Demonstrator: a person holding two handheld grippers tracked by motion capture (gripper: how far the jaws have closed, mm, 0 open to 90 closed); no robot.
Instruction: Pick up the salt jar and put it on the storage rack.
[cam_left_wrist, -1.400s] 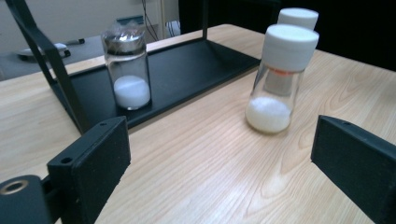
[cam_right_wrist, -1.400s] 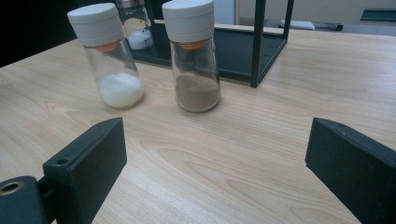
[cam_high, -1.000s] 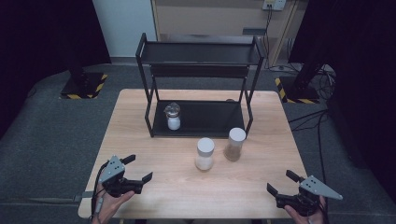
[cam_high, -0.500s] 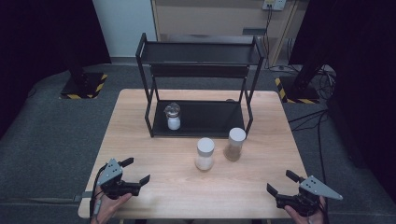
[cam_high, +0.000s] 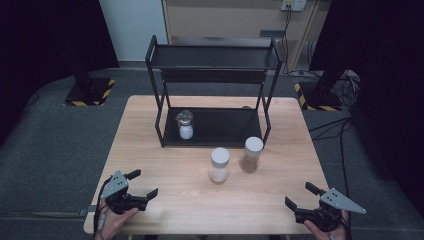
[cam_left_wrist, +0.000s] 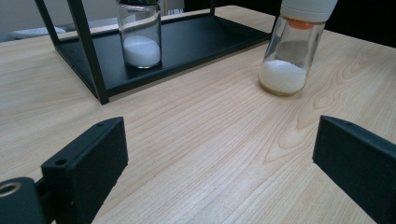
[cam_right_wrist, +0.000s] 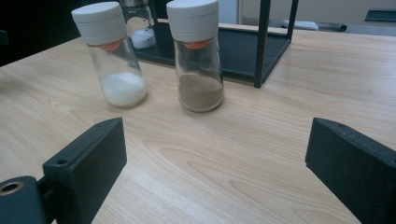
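Nearest the person, the left tool (cam_high: 142, 184) sits low over the front left corner of the wooden worktop (cam_high: 150, 130), jaws spread wide and holding nothing. The right tool (cam_high: 298, 196) is at the front right corner, jaws likewise wide and empty; a hand (cam_high: 325, 231) grips it from below.

Further in, near the middle of the worktop, two white-capped glass shakers stand upright and just beside each other, not touching. The shaker of white grains (cam_high: 219, 165) stands to the left and slightly nearer; the shaker of brown powder (cam_high: 251, 154) stands to the right, close to the rack's front right leg.

Beyond them, a black two-tier metal rack (cam_high: 215, 57) occupies the far half of the worktop. On its lower shelf, toward the left end, stands a clear-stoppered glass jar (cam_high: 185, 124), upright, with white contents at its base. The upper shelf's contents cannot be determined.
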